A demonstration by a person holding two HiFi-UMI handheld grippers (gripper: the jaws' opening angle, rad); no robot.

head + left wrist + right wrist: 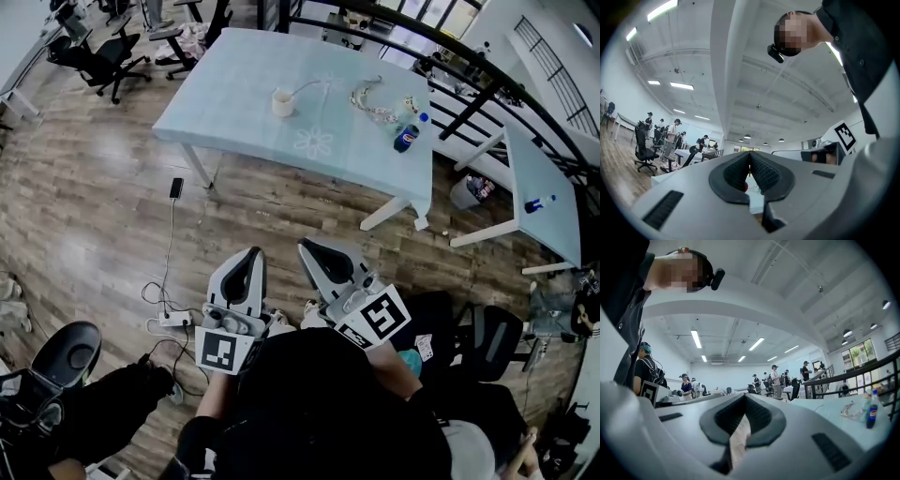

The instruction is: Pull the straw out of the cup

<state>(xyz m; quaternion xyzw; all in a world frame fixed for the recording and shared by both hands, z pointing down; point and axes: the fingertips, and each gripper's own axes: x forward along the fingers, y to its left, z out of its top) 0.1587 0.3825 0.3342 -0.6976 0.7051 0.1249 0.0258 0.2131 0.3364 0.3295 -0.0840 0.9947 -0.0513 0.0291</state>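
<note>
Pale wood-plank floor [84, 216] is filling most of the head view, and a light blue tabletop [239, 94] is standing on it well ahead of the person. A white cup [282, 102] is sitting upright on that tabletop, about midway between the near and far edges and closer to the left edge than the right. The straw [309, 88] is resting in the cup, leaning out over its rim toward the right edge.

Further right, apart from the cup, a clear tangled item [368, 100] is lying on the tabletop; what it is cannot be told. A blue-labelled soda bottle [407, 137] is standing near the right edge, and a flower print [312, 142] is showing by the near edge.

Both grippers are hanging well apart from the tabletop, close to the person's body and over the floor. The left gripper [251, 255] is keeping its fingers [733, 176] clenched, ribbed faces meeting at the tips with nothing between them. The right gripper [309, 247] is doing likewise, its fingers [761, 416] pressing together on nothing.

On the floor, beyond the left edge of the tabletop, a phone [175, 187] is lying with a cable running to a power strip [169, 322]. A second tabletop [548, 159] is standing off to the right, carrying a small blue bottle [536, 203]. A black railing [469, 56] is running behind both, and an office chair [103, 58] is sitting at the far left.
</note>
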